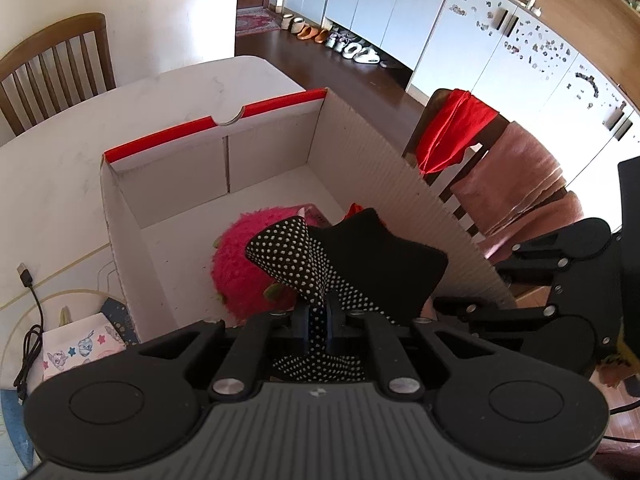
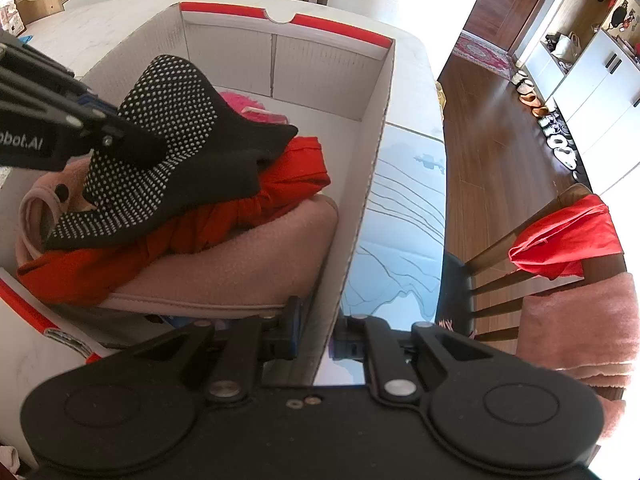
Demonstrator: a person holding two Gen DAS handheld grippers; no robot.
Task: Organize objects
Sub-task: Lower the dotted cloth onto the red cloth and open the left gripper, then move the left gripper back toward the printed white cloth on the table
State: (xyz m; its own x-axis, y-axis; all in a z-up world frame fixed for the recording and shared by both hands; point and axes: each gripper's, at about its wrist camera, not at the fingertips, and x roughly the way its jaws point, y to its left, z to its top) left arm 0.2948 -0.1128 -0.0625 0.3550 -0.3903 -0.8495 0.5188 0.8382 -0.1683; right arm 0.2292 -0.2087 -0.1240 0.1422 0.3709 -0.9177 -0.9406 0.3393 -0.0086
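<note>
The left gripper (image 1: 316,322) is holding a black fabric sock studded with rows of small white grip dots (image 1: 320,264), its jaws clamped together on a pinched fold of the dotted sole. The sock is hanging crumpled over the inside of an open white corrugated cardboard box with a red rim (image 1: 168,138), and in the right wrist view its lower edge is resting on a twisted red cloth (image 2: 256,208). That cloth is lying across a folded pale pink fleecy garment (image 2: 240,272), which is filling the near end of the box. Behind the sock a fluffy magenta plush toy with small green leaves (image 1: 236,264) is sitting on the box floor. The right gripper (image 2: 312,334) is gripping the near side wall of the box, one jaw inside and one outside, closed on the cardboard. The box is standing on a pale marble-look worktop (image 1: 60,168). A black USB cable (image 1: 30,320) is lying on the worktop beside what seems to be a printed pouch, though the view there is poor.
</note>
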